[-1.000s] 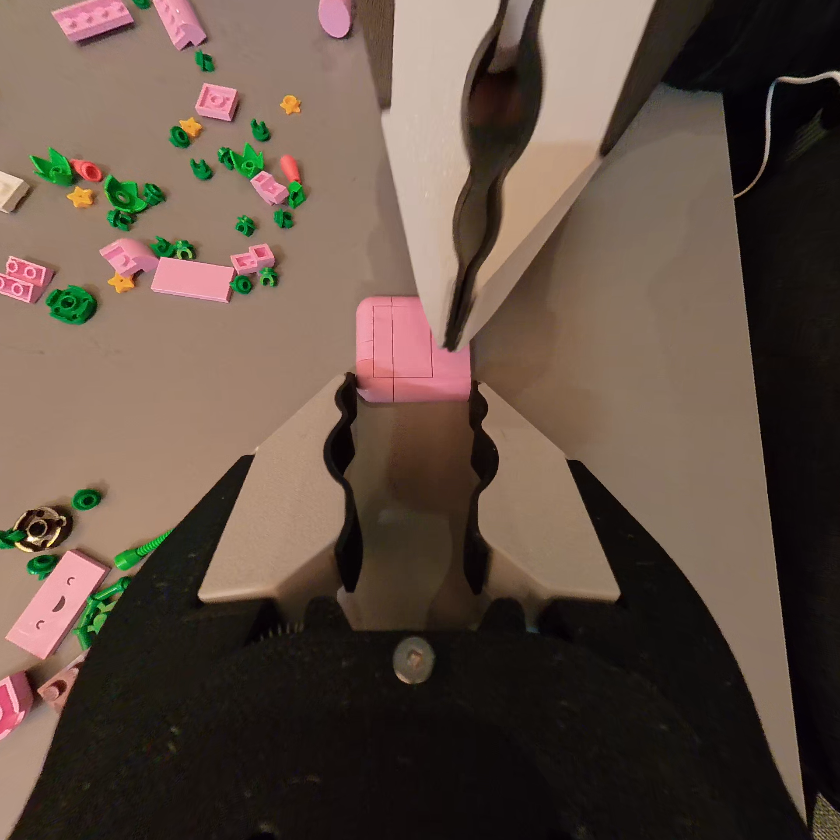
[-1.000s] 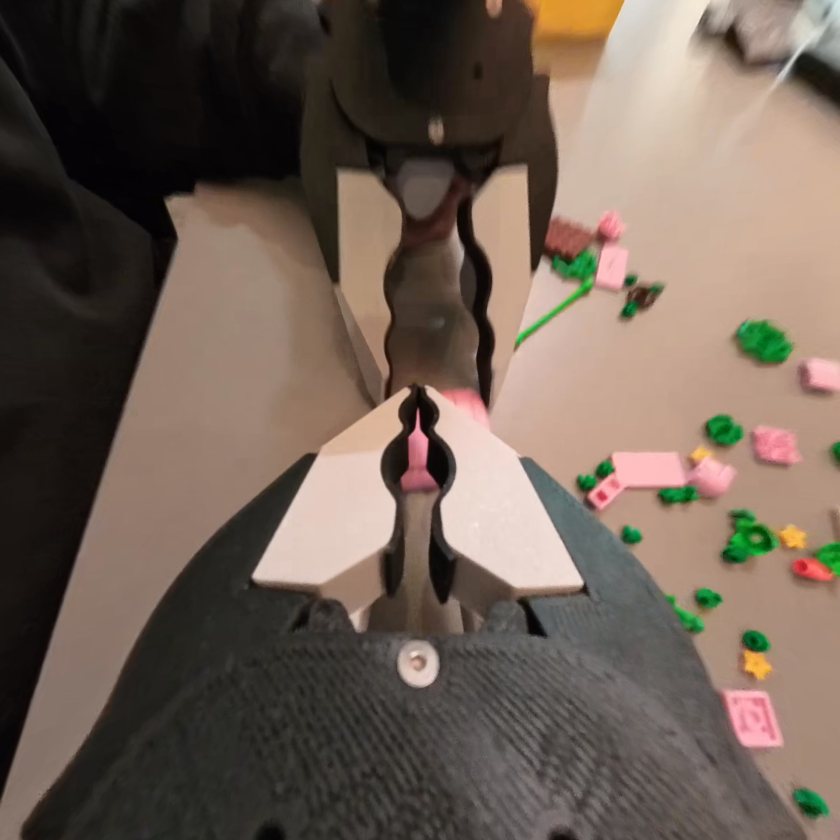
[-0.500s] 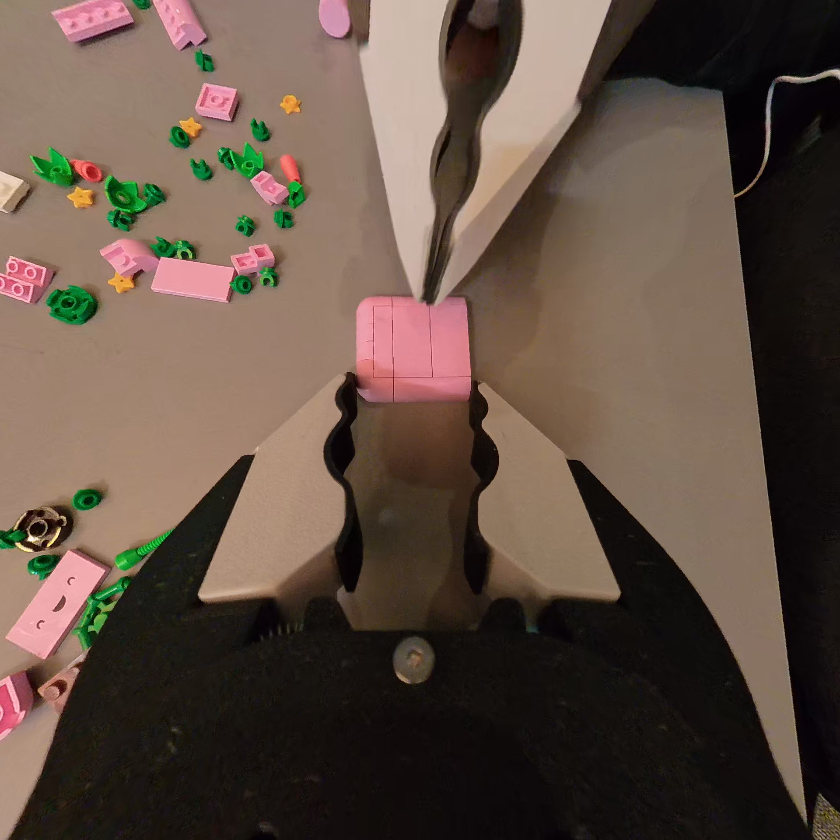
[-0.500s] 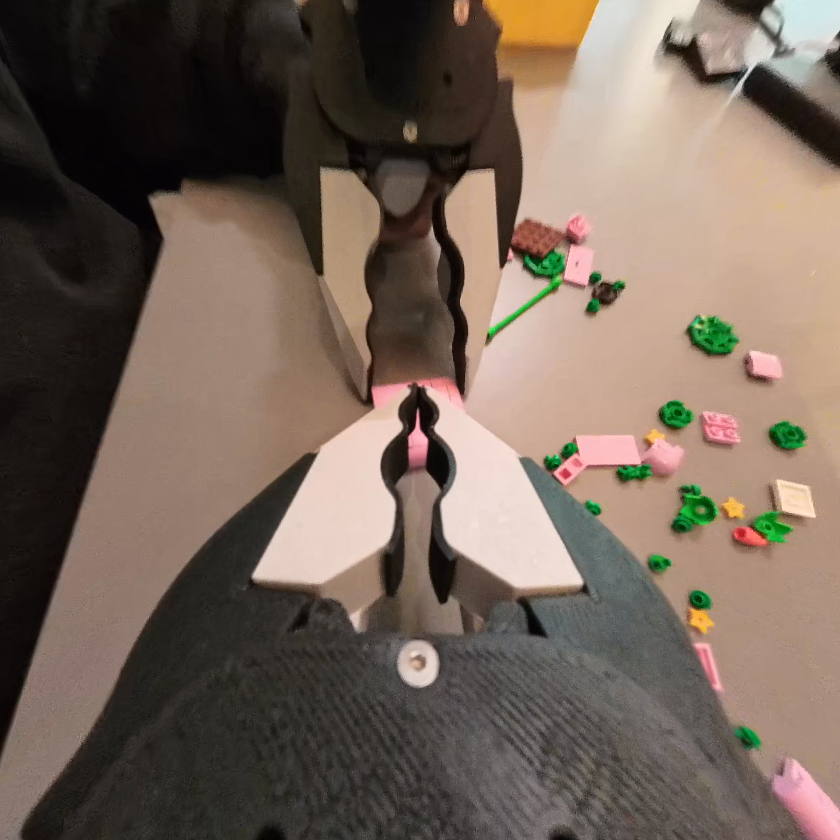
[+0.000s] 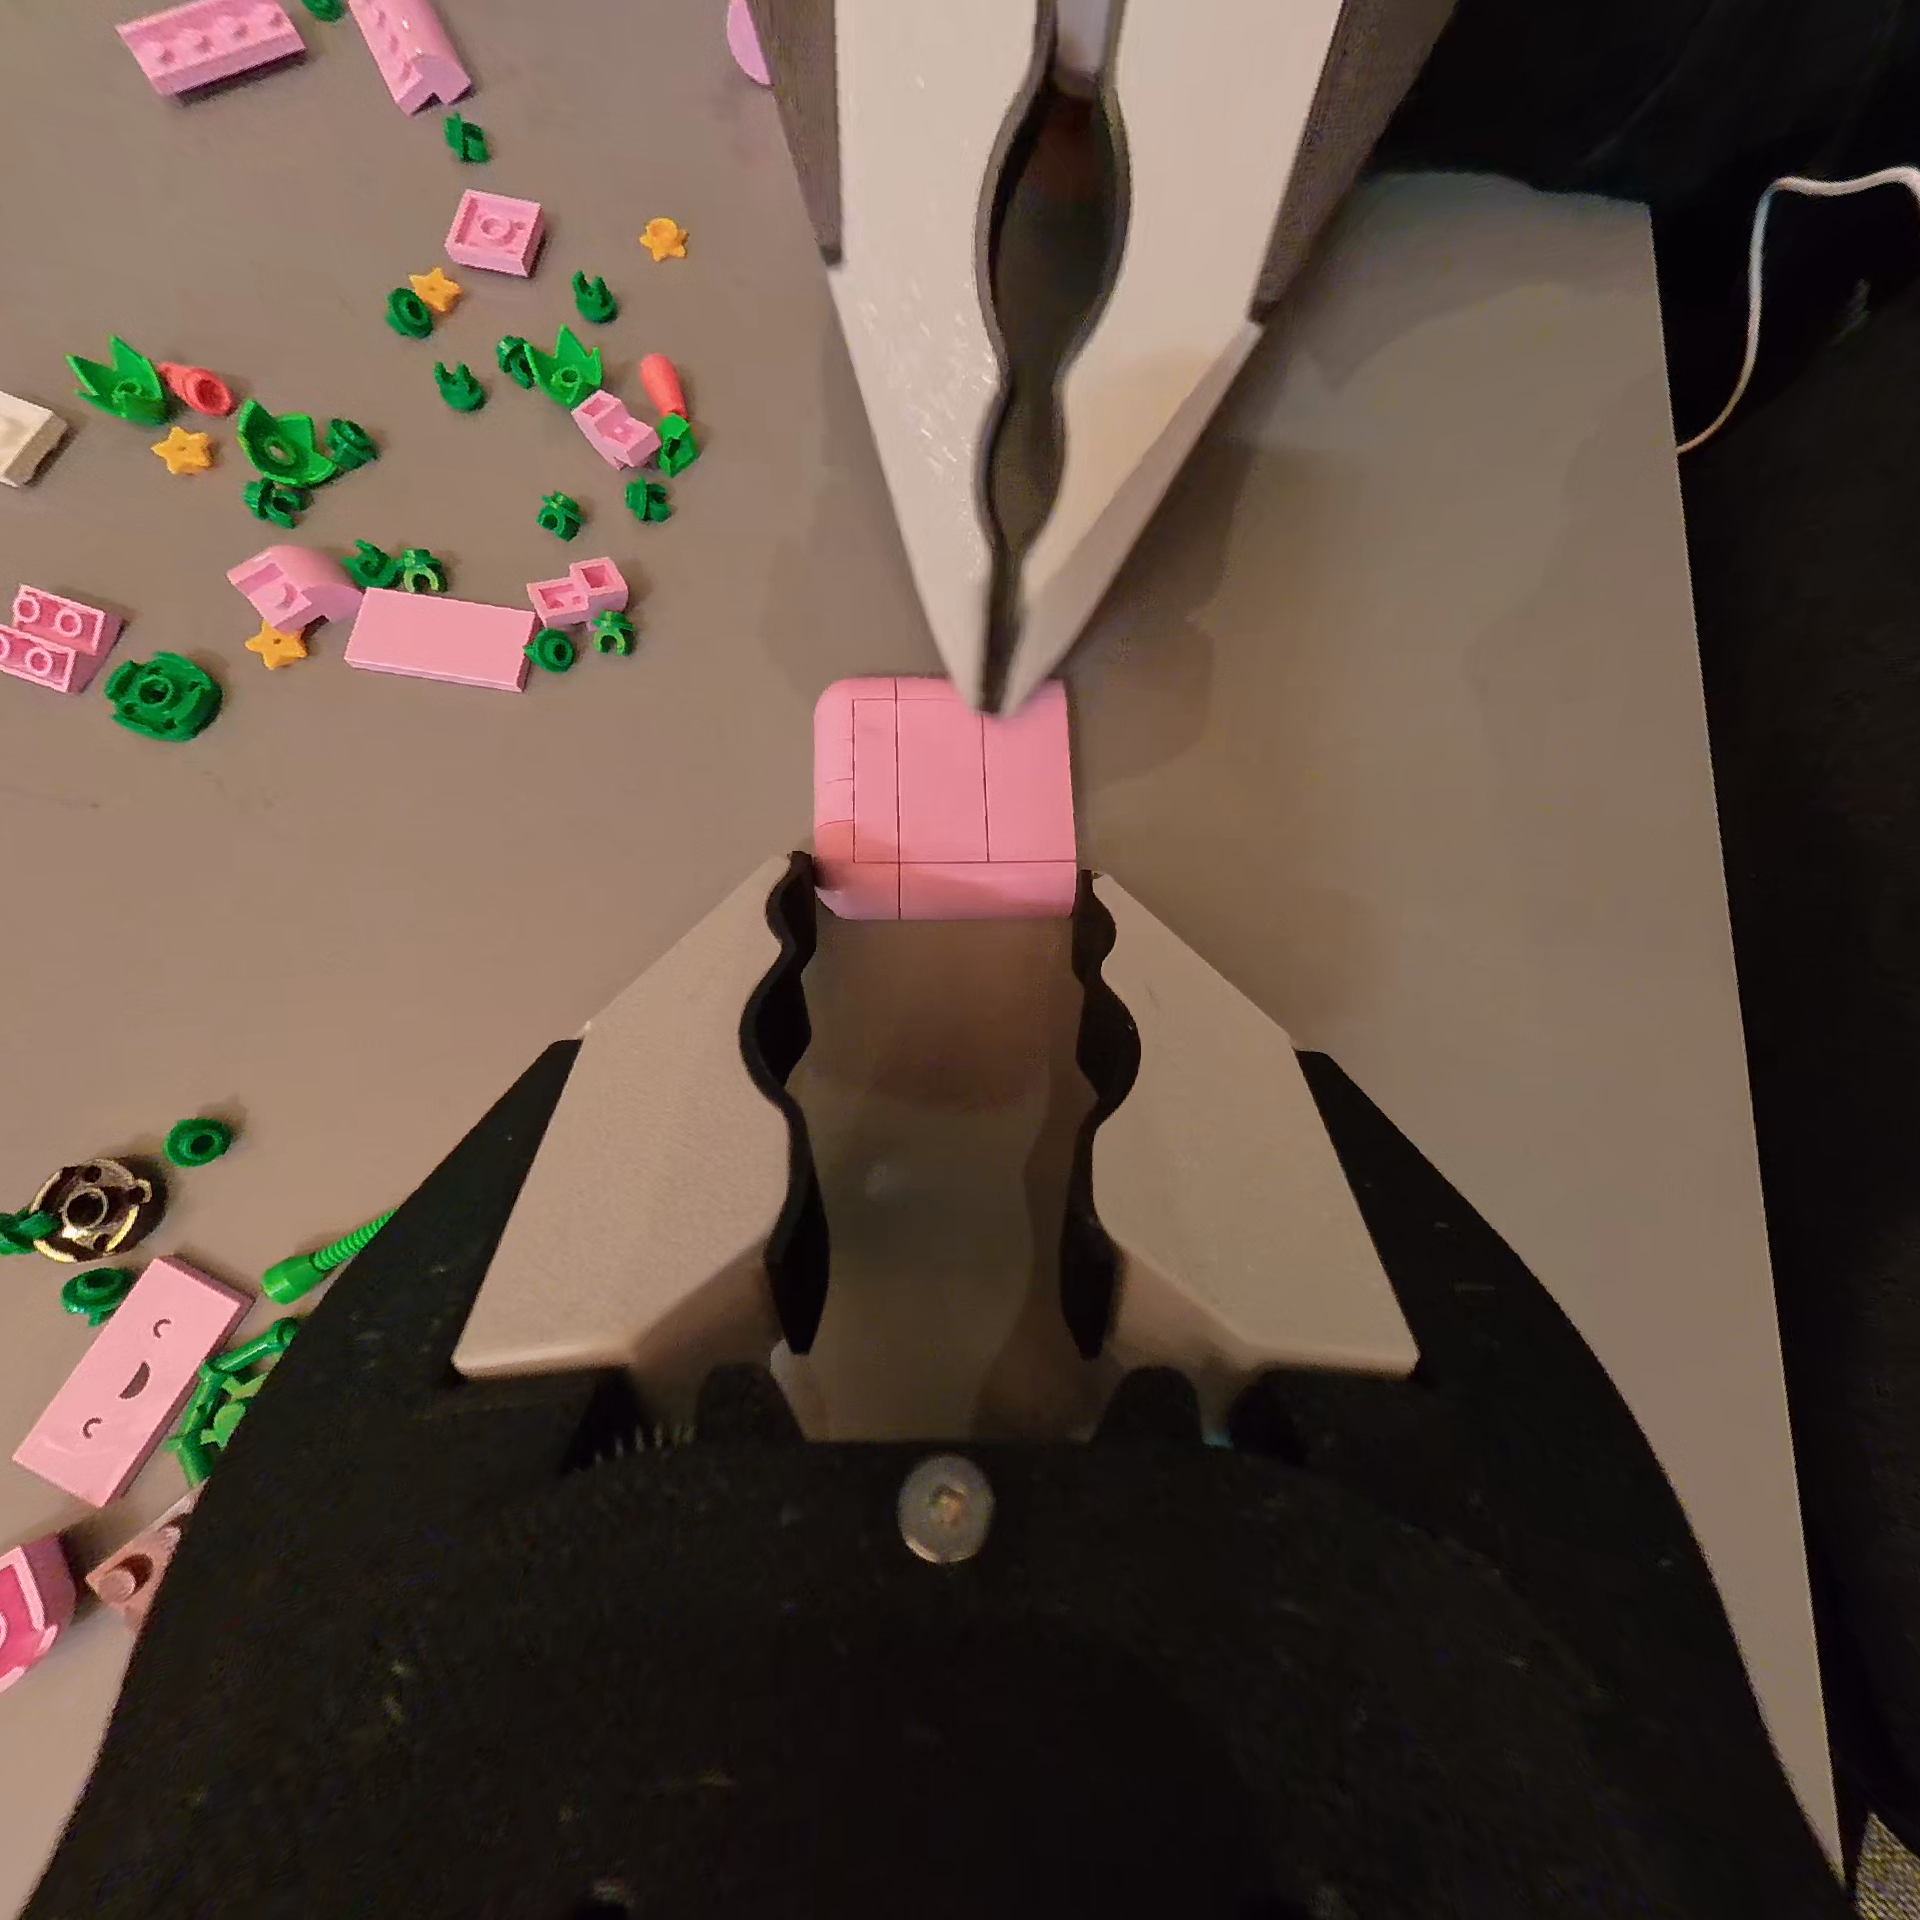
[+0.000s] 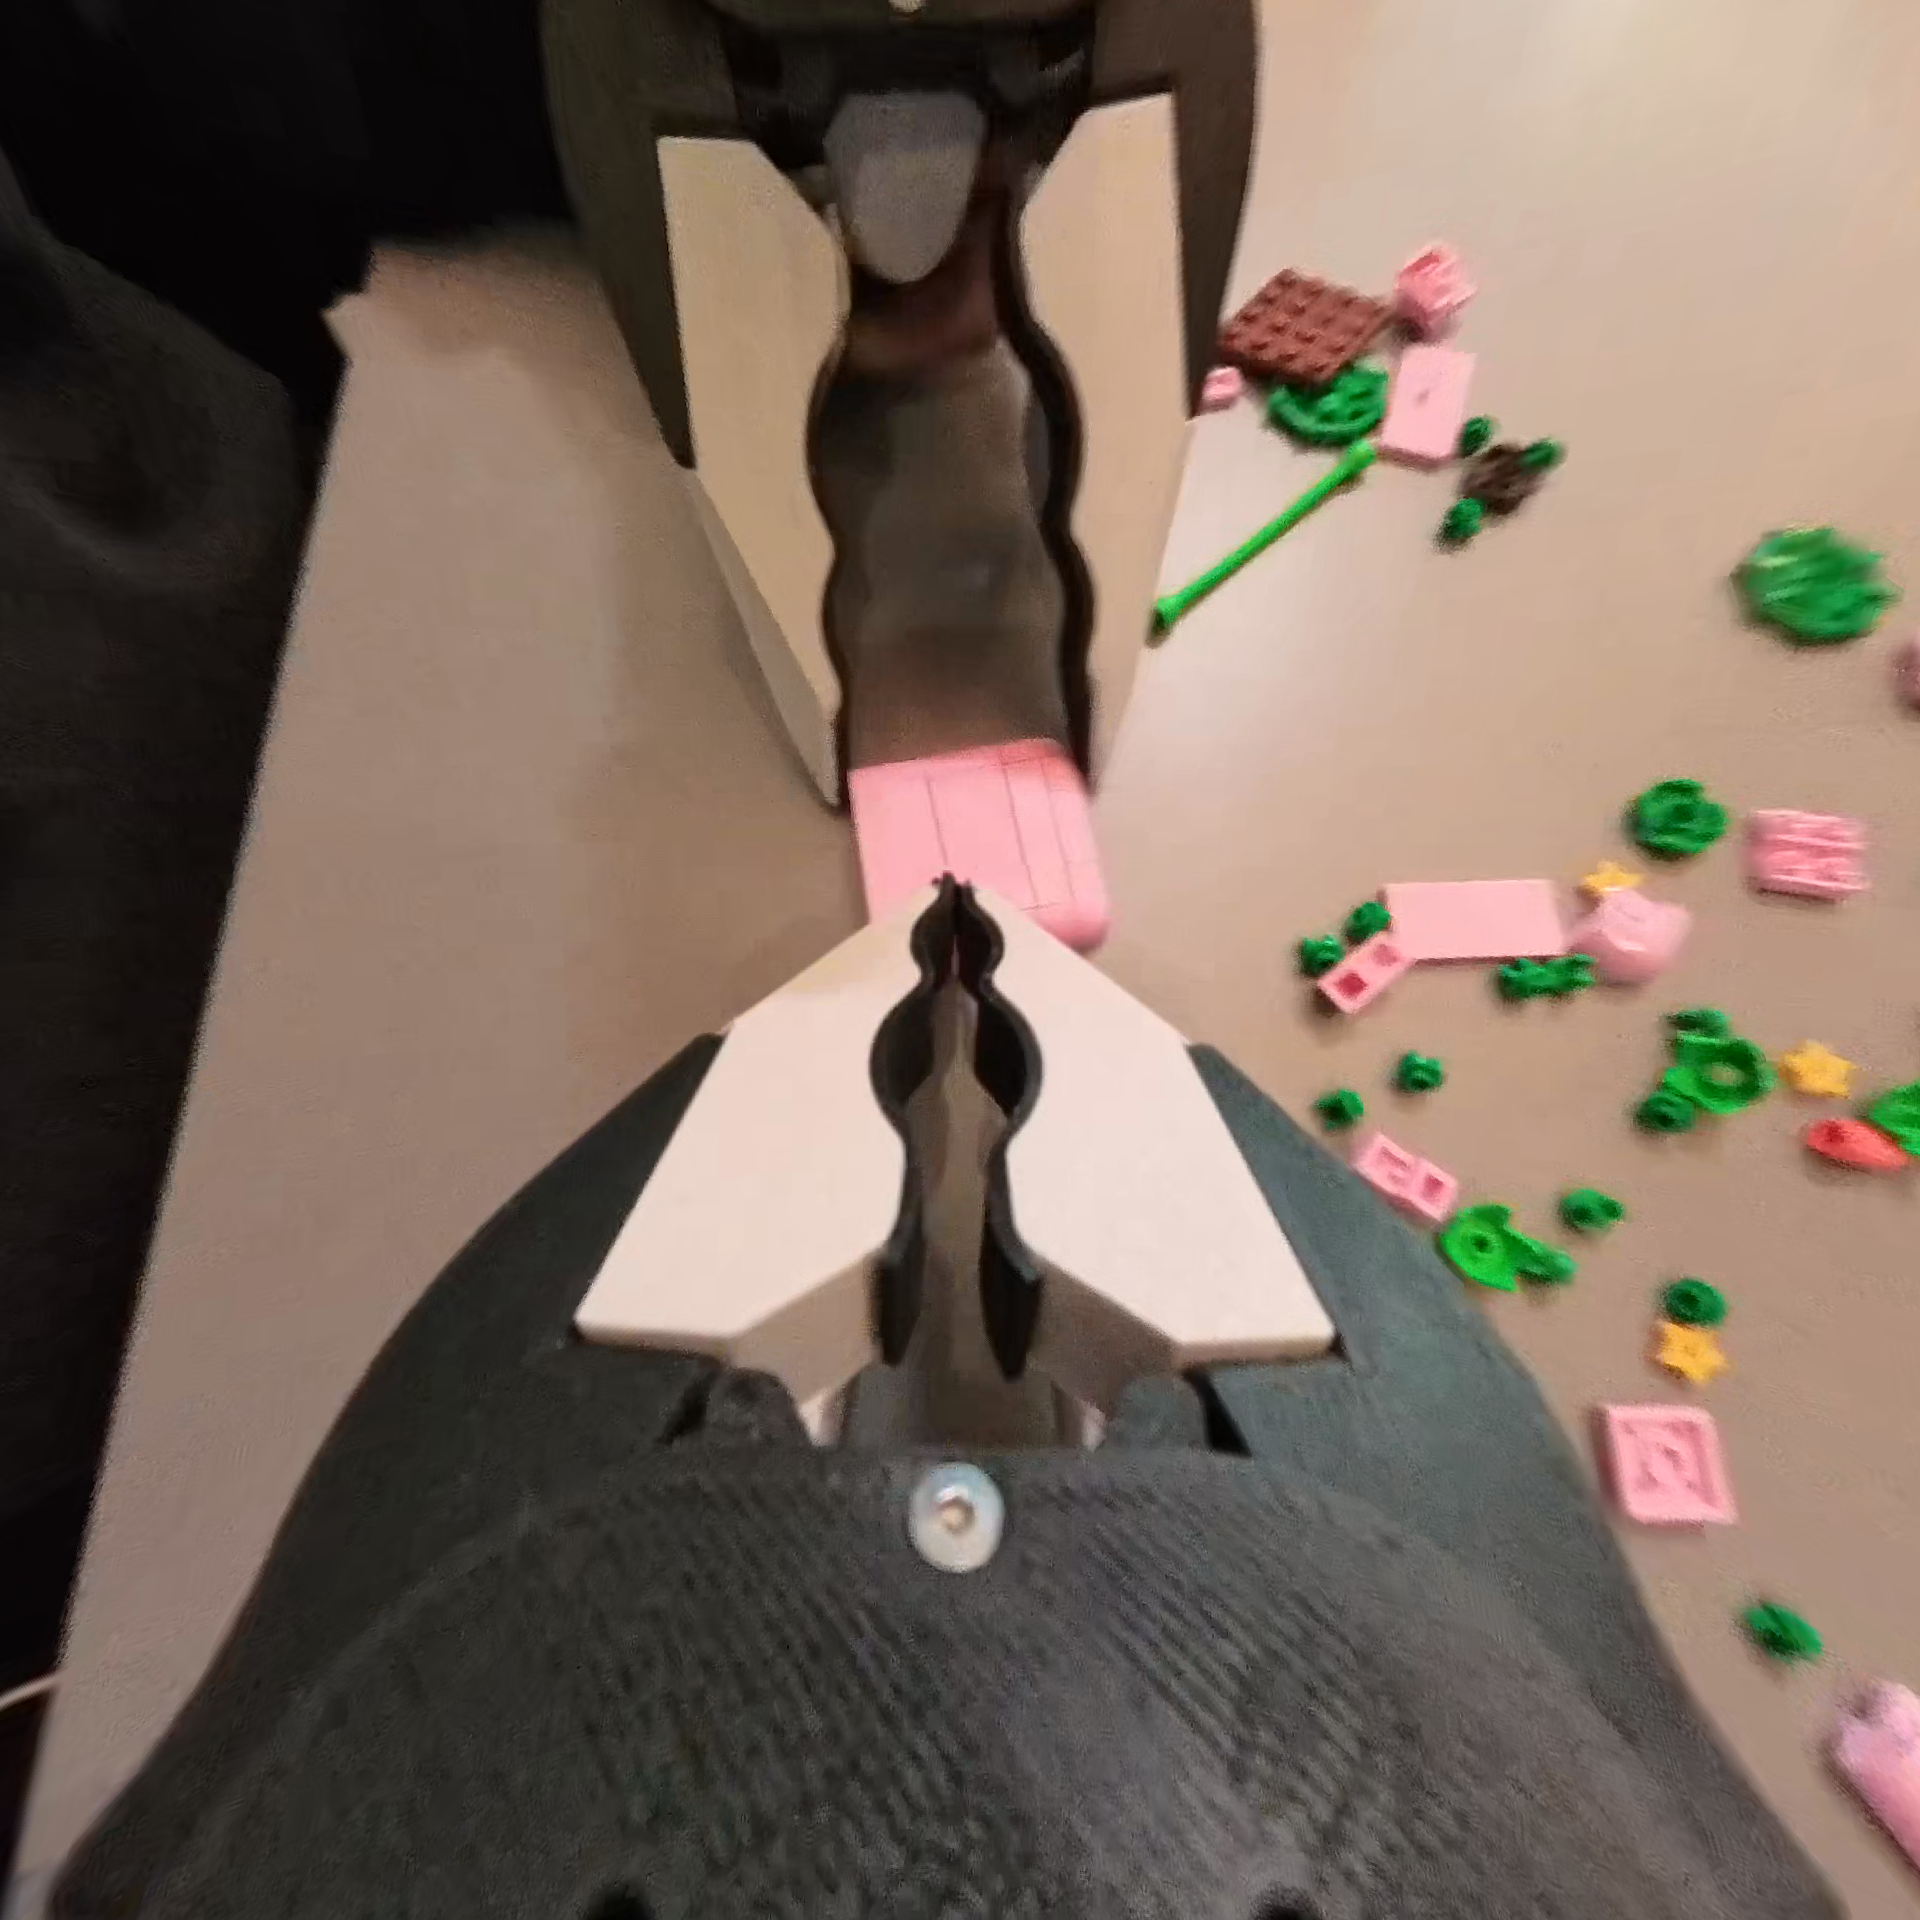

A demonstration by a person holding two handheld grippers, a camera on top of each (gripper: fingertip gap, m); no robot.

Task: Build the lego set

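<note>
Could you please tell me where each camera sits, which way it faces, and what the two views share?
Left wrist view: sits on the left hand-held gripper, looking forward and down along its fingers at the pink block they clamp; the right hand-held gripper, shut, points back at it.
Right wrist view: sits on the right hand-held gripper, facing the opposite way; its closed tips meet the block, with the left hand-held gripper beyond.
Shared: the block, both grippers, the table and loose pieces.

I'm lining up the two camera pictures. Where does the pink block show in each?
Left wrist view: pink block at centre, held between the left tool's tips.
Right wrist view: pink block just above centre, beyond the shut right tool.
Shared landmark: the flat pink tile.
</note>
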